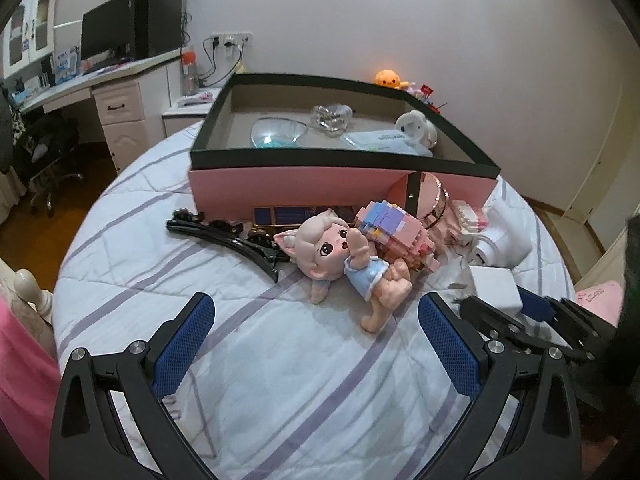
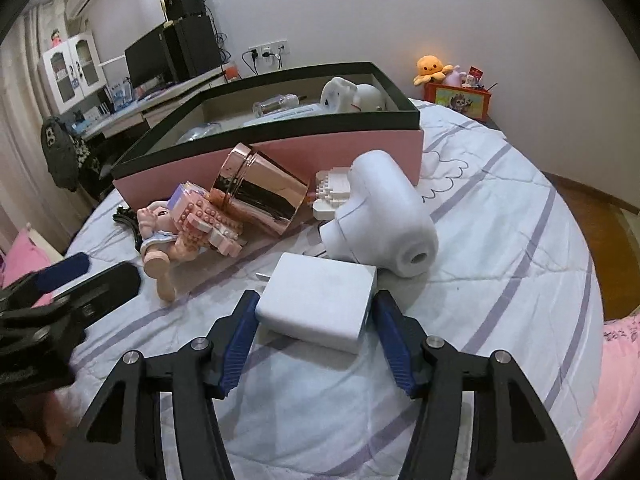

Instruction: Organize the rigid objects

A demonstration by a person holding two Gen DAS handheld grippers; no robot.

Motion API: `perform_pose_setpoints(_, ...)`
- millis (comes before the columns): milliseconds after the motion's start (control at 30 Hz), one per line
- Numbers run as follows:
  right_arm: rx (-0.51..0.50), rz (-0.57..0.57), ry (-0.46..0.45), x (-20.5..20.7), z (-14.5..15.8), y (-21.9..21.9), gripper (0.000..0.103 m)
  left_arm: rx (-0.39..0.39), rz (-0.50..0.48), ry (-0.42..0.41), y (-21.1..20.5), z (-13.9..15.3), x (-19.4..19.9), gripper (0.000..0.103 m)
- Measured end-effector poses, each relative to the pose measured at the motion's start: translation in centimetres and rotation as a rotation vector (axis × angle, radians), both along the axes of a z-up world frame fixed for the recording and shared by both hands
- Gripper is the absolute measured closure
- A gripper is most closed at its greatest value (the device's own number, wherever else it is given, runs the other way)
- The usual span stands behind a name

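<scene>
Surfaces I'm seeing: mostly plastic on cloth.

Charger (image 2: 318,304) matt white plastic, smooth. Cup (image 2: 260,192) mirror-glossy rose-gold metal look. Doll (image 1: 348,256) smooth satin plastic; brick model (image 1: 396,236) studded plastic. Box (image 1: 320,188) matt cardboard. Quilt (image 1: 280,360) soft stitched cloth. My finger pads (image 1: 182,344) textured blue rubber.

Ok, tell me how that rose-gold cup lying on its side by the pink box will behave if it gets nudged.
The rose-gold cup lies on its side, so it will probably roll, likely in a curve since it tapers. Its mirror-like surface suggests the pads may slip on it. It leans against the pink box and the block model, so a push could shift those too. The soft bedspread may damp the roll.
</scene>
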State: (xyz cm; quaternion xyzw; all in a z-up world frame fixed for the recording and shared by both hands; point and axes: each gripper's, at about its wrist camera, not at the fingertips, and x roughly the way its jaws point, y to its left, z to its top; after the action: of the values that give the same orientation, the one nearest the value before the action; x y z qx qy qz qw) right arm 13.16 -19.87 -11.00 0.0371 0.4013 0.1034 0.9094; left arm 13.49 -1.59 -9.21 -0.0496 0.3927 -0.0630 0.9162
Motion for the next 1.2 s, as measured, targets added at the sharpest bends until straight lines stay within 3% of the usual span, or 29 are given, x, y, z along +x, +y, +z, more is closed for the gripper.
perform_pose_setpoints(200, 0.015, 0.0, 0.004, 0.1, 0.0, -0.1, 0.044, 0.023, 0.014, 0.042, -0.8, -0.6, 2.5, 0.0)
perform_pose_setpoints(267, 0.018, 0.0, 0.005, 0.2, 0.0, -0.1, 0.044, -0.007, -0.002, 0.06, -0.8, -1.0, 3.2, 0.001)
perform_pose_setpoints(433, 0.028, -0.001, 0.005, 0.2, 0.0, -0.2, 0.044, -0.109, -0.043, 0.07, -0.2, -1.4, 3.5, 0.018)
perform_pose_setpoints(533, 0.028, 0.0, 0.005, 0.2, 0.0, -0.2, 0.044, -0.162, -0.079, 0.064, 0.3, -1.4, 2.9, 0.038)
perform_pose_setpoints(567, 0.032, 0.0, 0.005, 0.2, 0.0, -0.3, 0.044, -0.169, -0.084, 0.065, 0.4, -1.4, 2.7, 0.04)
perform_pose_setpoints(833, 0.038, 0.0, 0.006, 0.2, 0.0, -0.2, 0.044, -0.168, -0.078, 0.039, 1.3, -1.0, 1.4, 0.039)
perform_pose_setpoints(933, 0.032, 0.0, 0.006, 0.3, 0.0, -0.2, 0.044, -0.112, -0.048, 0.042, 1.2, -1.1, 2.0, 0.017)
perform_pose_setpoints(967, 0.031, 0.0, 0.007, 0.4, 0.0, -0.2, 0.044, -0.11, -0.044, 0.047, 1.1, -1.4, 2.6, 0.015)
perform_pose_setpoints(1033, 0.037, 0.0, 0.007, 0.4, 0.0, -0.3, 0.044, -0.147, -0.056, 0.061, 1.6, -1.8, 3.1, 0.02)
perform_pose_setpoints(1067, 0.041, 0.0, 0.007, 0.5, 0.0, -0.3, 0.044, -0.164, -0.068, 0.056, 1.8, -1.7, 3.0, 0.032)
perform_pose_setpoints(1100, 0.038, 0.0, 0.007, 0.5, 0.0, -0.3, 0.044, -0.185, -0.089, 0.064, 1.9, -1.7, 2.9, 0.038)
perform_pose_setpoints(1200, 0.036, 0.0, 0.006, 0.4, -0.1, -0.2, 0.044, -0.192, -0.099, 0.059, 2.2, -1.7, 2.3, 0.039)
